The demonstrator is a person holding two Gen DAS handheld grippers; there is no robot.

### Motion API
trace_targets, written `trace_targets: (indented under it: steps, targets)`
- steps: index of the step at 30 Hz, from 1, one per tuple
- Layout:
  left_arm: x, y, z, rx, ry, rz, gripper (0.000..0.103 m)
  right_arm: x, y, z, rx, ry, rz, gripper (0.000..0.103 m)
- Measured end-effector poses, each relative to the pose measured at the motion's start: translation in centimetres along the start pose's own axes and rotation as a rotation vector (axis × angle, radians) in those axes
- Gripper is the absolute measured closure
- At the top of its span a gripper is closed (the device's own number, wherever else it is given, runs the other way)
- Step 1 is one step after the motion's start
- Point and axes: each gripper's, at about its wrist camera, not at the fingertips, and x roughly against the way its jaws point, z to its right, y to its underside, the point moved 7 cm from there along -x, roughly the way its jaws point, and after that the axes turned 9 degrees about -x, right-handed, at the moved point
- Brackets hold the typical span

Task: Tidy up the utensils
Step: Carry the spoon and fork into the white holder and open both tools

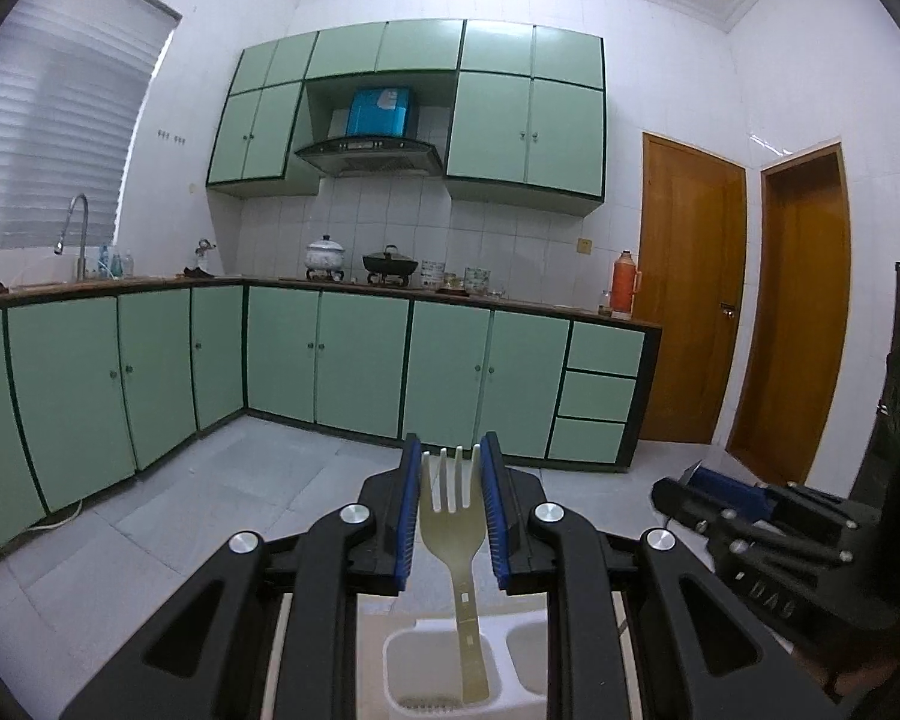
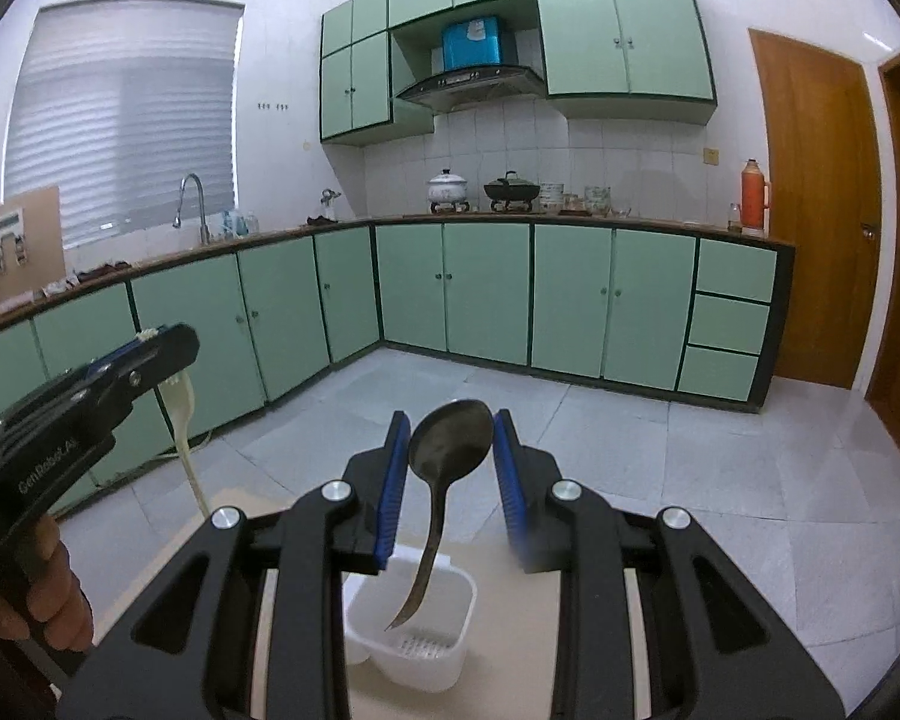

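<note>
While both hands hold tools up over the white caddy [image 2: 411,642], we see each claw clamped on a utensil. Our left gripper [image 1: 450,456] grips a pale fork [image 1: 453,516] by its head, tines pointing away, handle hanging over the caddy's left compartment. Our right gripper [image 2: 450,420] pinches a dark spoon [image 2: 447,450] by its bowl, its handle tip dangling over the right compartment.
</note>
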Motion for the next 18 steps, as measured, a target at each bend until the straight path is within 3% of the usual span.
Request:
trace_targets:
  steps: [9,18]
  targets:
    - [-5.0,6.0,0.0,0.001,0.021,-0.17,0.083,-5.1,4.3,0.6,-0.015,0.001,-0.132,0.075]
    - [-2.9,6.7,0.0,-0.012,0.002,-0.176,0.066,-2.5,4.9,0.6,-0.04,0.017,-0.112,0.063]
